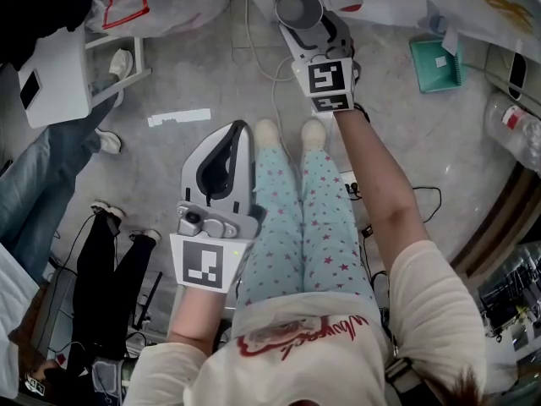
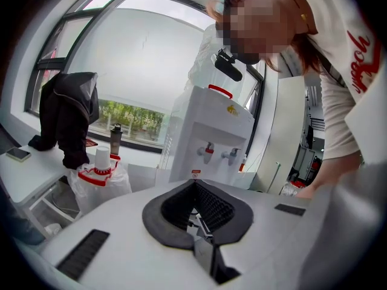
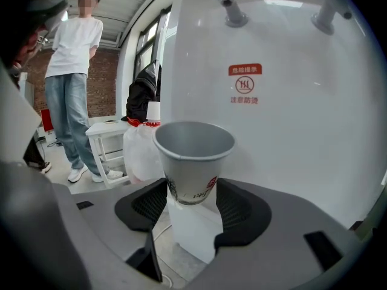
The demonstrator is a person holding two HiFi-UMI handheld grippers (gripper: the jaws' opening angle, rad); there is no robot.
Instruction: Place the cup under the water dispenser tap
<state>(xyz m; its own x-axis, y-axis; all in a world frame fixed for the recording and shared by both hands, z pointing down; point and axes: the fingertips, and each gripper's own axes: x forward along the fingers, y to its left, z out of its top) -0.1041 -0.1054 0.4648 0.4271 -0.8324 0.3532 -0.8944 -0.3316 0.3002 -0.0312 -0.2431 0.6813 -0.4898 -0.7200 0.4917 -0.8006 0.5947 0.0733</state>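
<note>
Item one, my right tongs (image 3: 193, 205): jaws wide, clamped on an upright paper cup (image 3: 193, 153), just before the water dispenser (image 3: 290, 138), lower than its tap (image 3: 233, 9).
Item two, my left tongs (image 2: 195, 210): jaws together, empty.

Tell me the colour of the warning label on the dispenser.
The warning label is red; the right gripper view shows it best.
</note>
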